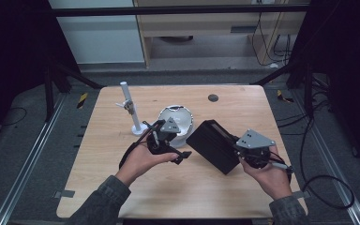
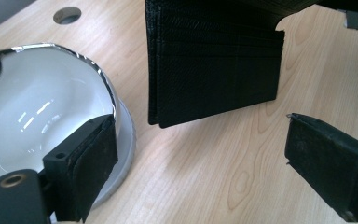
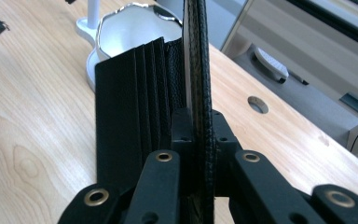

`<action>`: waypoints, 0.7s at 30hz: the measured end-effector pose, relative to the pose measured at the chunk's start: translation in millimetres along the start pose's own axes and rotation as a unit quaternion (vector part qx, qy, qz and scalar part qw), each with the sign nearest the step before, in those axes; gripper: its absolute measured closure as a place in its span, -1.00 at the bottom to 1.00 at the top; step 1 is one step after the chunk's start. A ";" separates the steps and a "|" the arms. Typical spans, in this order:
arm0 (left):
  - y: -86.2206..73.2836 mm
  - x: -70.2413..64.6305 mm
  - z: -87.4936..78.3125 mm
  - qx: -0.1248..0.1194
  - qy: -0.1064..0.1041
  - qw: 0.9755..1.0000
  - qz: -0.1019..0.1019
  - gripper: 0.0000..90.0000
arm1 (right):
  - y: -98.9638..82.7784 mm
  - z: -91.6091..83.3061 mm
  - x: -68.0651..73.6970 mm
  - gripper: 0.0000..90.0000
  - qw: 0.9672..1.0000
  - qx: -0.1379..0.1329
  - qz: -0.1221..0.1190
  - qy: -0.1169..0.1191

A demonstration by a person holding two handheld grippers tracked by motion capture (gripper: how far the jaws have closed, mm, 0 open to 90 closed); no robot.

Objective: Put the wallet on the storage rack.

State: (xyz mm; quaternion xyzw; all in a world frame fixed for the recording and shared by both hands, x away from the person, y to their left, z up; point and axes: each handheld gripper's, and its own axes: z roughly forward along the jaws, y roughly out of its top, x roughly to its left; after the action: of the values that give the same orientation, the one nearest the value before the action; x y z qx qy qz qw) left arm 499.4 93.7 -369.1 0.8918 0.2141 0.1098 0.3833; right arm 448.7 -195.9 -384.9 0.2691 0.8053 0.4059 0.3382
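A black leather wallet [image 1: 213, 145] hangs spread above the middle of the wooden table [image 1: 178, 187]. My right gripper [image 1: 236, 149] is shut on one of its flaps from the right. In the right gripper view the jaws [image 3: 198, 121] clamp the thick outer flap edge-on, and the card-slot side [image 3: 130, 107] fans out to the left. My left gripper [image 1: 180, 146] stands open just left of the wallet, beside a white bowl [image 1: 176, 122]. In the left gripper view its pads [image 2: 98, 149] are wide apart with bare wood between them; the wallet [image 2: 214, 60] hangs ahead of the left gripper [image 2: 200, 140].
A white post on a round base [image 1: 132, 112] stands left of the bowl, with small metal items hanging on it. A cable hole [image 1: 213, 98] lies near the table's far edge. The bowl [image 2: 42, 107] sits close to my left jaw.
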 end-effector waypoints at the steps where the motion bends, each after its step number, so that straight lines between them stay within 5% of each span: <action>1: 0.4 0.7 -0.2 -0.001 -0.001 1.000 0.001 -0.80 | 1.0 -0.2 -0.1 0.87 1.000 -0.003 -0.001 -0.001; 21: 3.8 -0.3 -1.9 -0.009 -0.014 1.000 0.013 -0.80 | 9.0 -4.8 2.9 0.87 0.999 -0.035 -0.005 0.007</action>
State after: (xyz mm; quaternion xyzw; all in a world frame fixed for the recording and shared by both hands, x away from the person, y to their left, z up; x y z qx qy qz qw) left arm 499.6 92.5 -365.0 0.8924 0.1964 0.1042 0.3927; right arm 444.6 -191.4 -376.2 0.2499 0.7947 0.4336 0.3436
